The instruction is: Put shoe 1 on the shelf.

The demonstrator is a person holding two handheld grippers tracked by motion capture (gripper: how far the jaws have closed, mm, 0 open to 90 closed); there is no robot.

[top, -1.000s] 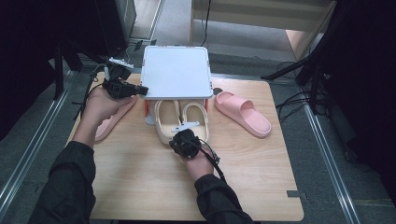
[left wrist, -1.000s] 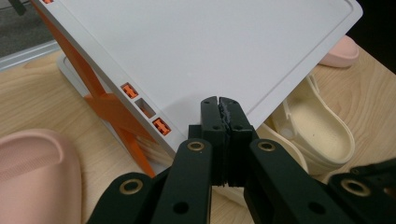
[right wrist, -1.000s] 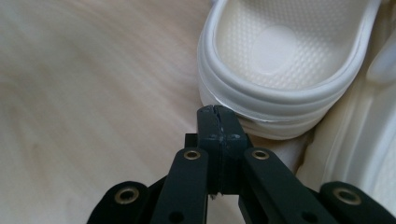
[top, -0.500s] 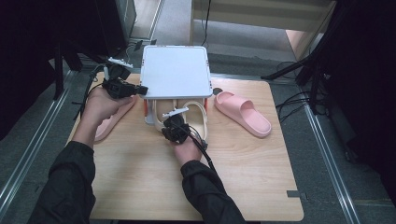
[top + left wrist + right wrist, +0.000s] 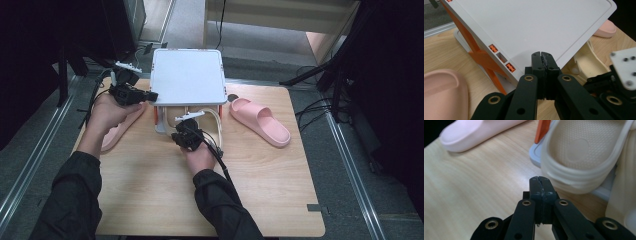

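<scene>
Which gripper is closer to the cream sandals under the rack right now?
Right. The right gripper, jaws shut, sits just in front of the cream sandals on the lower shelf. The left gripper, also shut, is at the white rack top's left edge, farther away.

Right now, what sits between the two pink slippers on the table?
In the high view, a white rack with cream sandals under it stands between the left pink slipper and the right one.

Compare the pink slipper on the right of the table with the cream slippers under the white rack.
The pink slipper is pale pink; the cream slippers are off-white. The pink slipper lies alone on the bare wooden table, right of the white rack; the cream slippers sit as a pair on the rack's lower shelf, under its top. The pink slipper lies at a slant to the table's edges. Both are open-backed slides, soles down.
</scene>
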